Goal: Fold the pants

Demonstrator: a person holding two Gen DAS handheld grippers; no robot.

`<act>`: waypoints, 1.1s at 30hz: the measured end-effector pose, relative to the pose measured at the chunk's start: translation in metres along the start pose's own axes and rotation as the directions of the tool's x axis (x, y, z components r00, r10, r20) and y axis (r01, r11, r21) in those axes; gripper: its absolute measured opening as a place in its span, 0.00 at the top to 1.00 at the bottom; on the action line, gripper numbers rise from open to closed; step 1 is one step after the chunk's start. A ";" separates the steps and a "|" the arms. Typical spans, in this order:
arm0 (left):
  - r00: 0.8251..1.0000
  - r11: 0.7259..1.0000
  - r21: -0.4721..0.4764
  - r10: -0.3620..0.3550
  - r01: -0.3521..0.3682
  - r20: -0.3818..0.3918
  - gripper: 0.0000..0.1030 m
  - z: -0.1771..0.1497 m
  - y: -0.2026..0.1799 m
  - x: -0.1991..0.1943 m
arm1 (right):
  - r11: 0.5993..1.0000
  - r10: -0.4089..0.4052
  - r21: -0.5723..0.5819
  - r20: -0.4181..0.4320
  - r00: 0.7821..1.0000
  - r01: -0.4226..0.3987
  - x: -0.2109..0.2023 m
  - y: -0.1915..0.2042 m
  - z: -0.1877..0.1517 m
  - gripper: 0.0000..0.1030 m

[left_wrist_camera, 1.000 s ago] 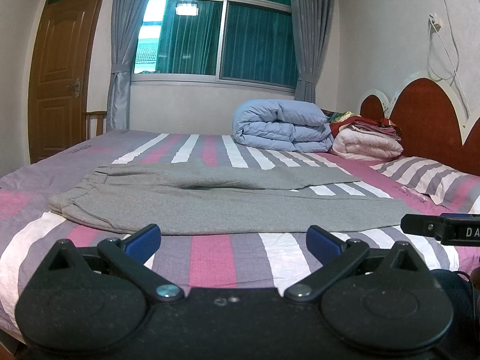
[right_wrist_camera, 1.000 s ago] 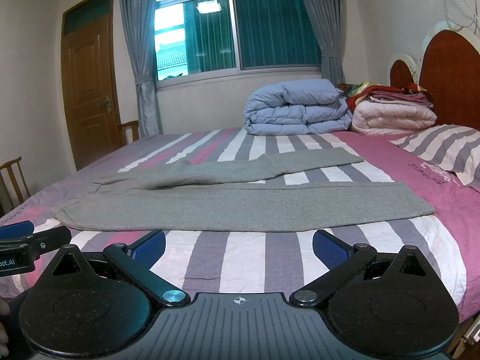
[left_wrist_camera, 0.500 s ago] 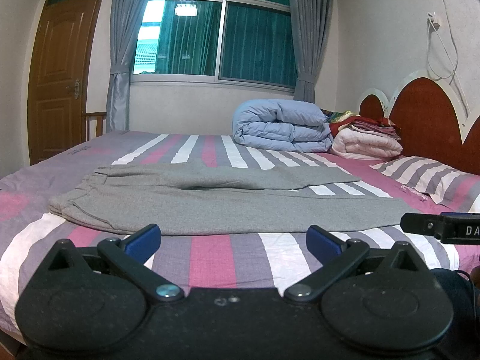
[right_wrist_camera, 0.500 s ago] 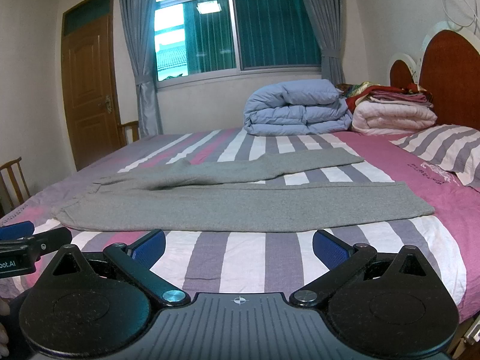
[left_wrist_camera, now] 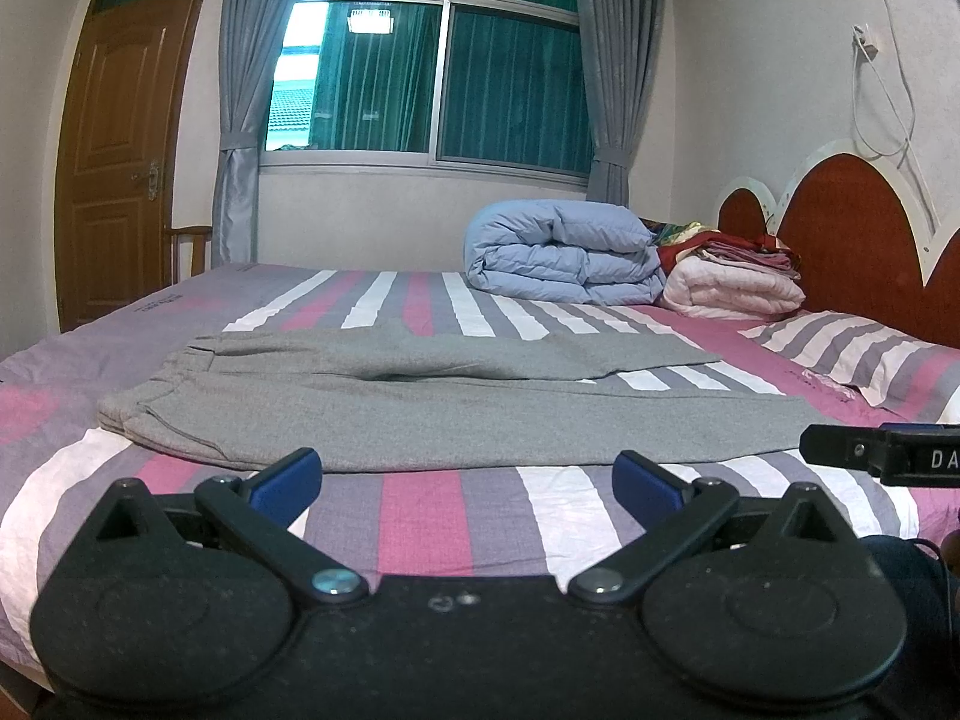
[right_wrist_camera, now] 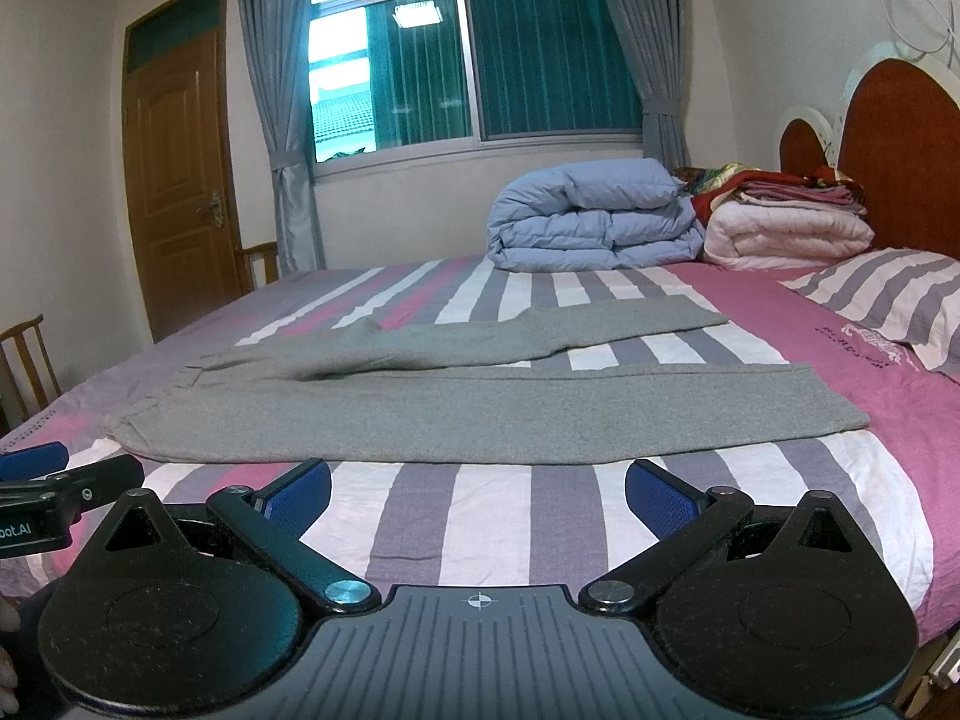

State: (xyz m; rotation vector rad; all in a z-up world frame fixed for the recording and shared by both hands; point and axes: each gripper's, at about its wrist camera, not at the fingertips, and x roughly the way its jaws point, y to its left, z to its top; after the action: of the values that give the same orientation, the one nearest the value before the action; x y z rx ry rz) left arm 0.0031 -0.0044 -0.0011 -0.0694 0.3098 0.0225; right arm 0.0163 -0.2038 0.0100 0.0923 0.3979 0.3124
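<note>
Grey pants (left_wrist_camera: 420, 414) lie flat on the striped bed (left_wrist_camera: 420, 528), waistband to the left, both legs stretched to the right and slightly apart. They also show in the right wrist view (right_wrist_camera: 480, 414). My left gripper (left_wrist_camera: 468, 480) is open and empty, just short of the pants' near edge. My right gripper (right_wrist_camera: 480, 495) is open and empty, also short of the near edge. The right gripper's finger shows at the right edge of the left wrist view (left_wrist_camera: 888, 456).
A folded blue duvet (left_wrist_camera: 564, 252) and a stack of pink and red blankets (left_wrist_camera: 732, 282) sit at the far side near the headboard (left_wrist_camera: 858, 222). A striped pillow (right_wrist_camera: 888, 294) lies at the right. A wooden chair (right_wrist_camera: 27, 354) stands left of the bed.
</note>
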 end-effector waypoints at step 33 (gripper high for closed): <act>0.939 0.986 0.088 0.162 -0.141 -0.302 0.31 0.124 0.313 0.315 | 0.932 0.247 -0.224 -0.187 0.951 -0.286 0.392 0.044 0.170 0.00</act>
State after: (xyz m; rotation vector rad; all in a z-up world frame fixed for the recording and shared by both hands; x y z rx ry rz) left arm 0.3309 0.3207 0.0003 0.0165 0.6289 0.1560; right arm 0.4135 -0.0426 0.0290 -0.1272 0.4992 0.6396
